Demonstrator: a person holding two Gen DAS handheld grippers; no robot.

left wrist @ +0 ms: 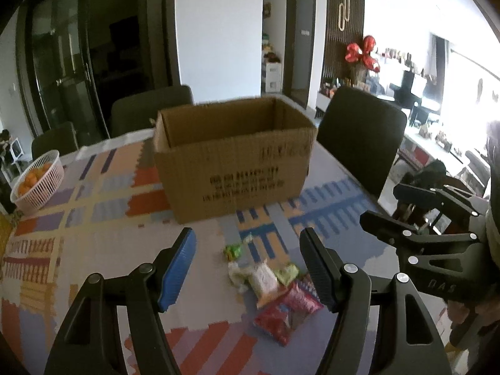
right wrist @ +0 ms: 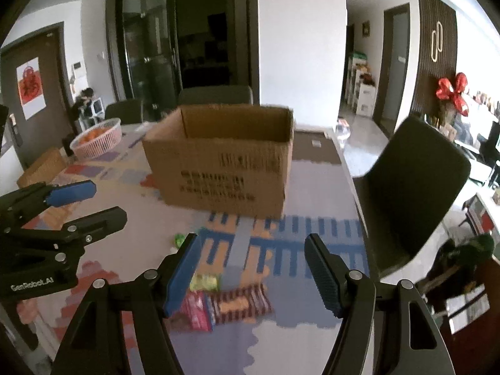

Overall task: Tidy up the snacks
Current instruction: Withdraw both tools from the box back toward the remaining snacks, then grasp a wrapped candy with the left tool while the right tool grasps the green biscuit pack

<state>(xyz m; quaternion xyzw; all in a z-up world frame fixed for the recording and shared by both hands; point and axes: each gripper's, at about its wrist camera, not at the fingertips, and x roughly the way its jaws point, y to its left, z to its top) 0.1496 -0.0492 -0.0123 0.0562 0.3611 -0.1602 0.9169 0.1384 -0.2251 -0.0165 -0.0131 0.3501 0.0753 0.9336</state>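
An open cardboard box (left wrist: 232,159) stands on the patterned table; it also shows in the right wrist view (right wrist: 225,162). Several snack packets lie in a loose pile in front of it: a red packet (left wrist: 286,314), a pale packet (left wrist: 265,281), a small green packet (left wrist: 233,251). In the right wrist view I see a striped biscuit packet (right wrist: 239,304), a pink-red packet (right wrist: 195,311) and a yellow-green one (right wrist: 204,282). My left gripper (left wrist: 248,265) is open and empty above the pile. My right gripper (right wrist: 253,273) is open and empty, just right of the left gripper.
A pink basket of oranges (left wrist: 39,181) sits at the table's far left, also in the right wrist view (right wrist: 97,137). Dark chairs (left wrist: 359,137) stand around the table. A wicker box (right wrist: 42,168) lies at the left edge.
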